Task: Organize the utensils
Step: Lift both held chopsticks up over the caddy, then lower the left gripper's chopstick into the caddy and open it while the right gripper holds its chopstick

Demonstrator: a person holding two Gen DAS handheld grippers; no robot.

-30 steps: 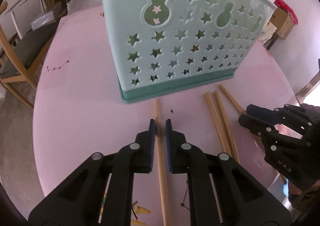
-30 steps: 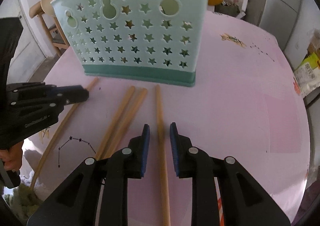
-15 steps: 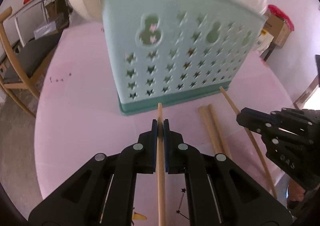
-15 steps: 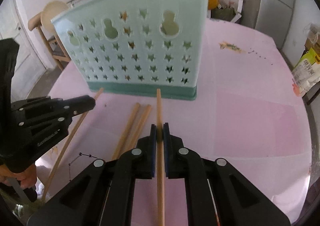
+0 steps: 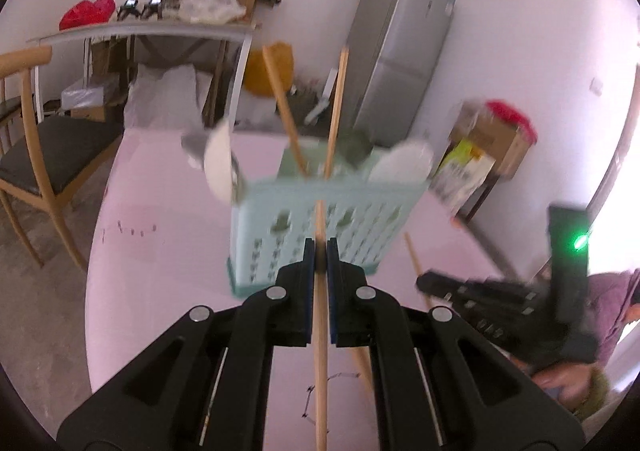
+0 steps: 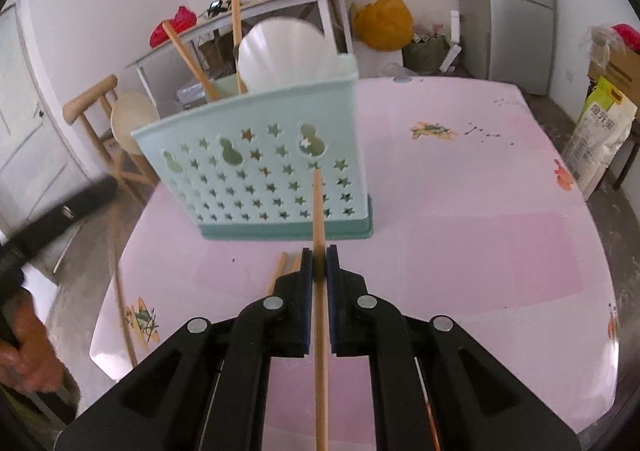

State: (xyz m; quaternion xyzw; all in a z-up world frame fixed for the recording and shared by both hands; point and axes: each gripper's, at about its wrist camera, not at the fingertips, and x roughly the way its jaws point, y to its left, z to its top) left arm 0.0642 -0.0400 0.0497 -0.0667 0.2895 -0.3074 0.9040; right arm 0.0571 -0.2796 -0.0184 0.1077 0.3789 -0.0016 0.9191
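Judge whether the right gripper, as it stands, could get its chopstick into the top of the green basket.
Probably yes. The right gripper is shut on a chopstick facing the green basket; nothing stands between them, and the open top has room beside the white bowl.

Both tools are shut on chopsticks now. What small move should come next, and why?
Probably raise both chopsticks above the rim of the mint basket and tip them in. The right tool grips one chopstick, the left tool another; both point at the basket's wall, below its rim, where two chopsticks already stand.
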